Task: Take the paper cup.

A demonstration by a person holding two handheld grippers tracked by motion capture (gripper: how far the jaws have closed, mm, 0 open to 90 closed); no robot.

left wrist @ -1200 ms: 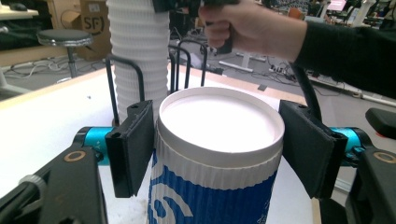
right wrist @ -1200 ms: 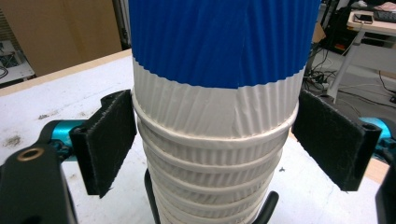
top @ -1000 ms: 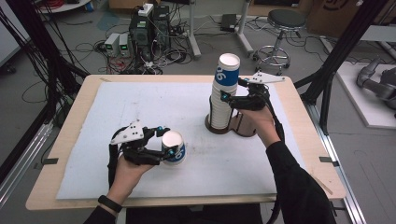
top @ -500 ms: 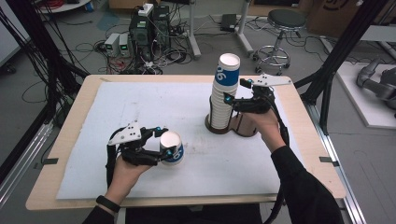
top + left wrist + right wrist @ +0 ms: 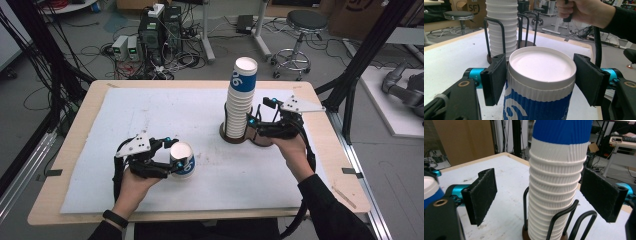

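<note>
High view: a single blue-and-white ribbed paper cup (image 5: 181, 160) stands upright on the white table sheet (image 5: 150, 115), well apart from the tall stack of nested paper cups (image 5: 240, 100) in the black wire holder (image 5: 245, 136). The left gripper (image 5: 172, 161) brackets the cup; the right gripper (image 5: 253, 128) sits at the stack's base.

Left gripper view: jaws spread, one pad (image 5: 495, 77) touching or just beside the cup (image 5: 541, 87), the other with a gap; not clamped.

Right gripper view: jaws wide open on both sides of the stack (image 5: 555, 187), clear of it.

Judgement: one cup appears separated; whether it is leaving or rejoining cannot be told. The stack remains unhandled.
</note>
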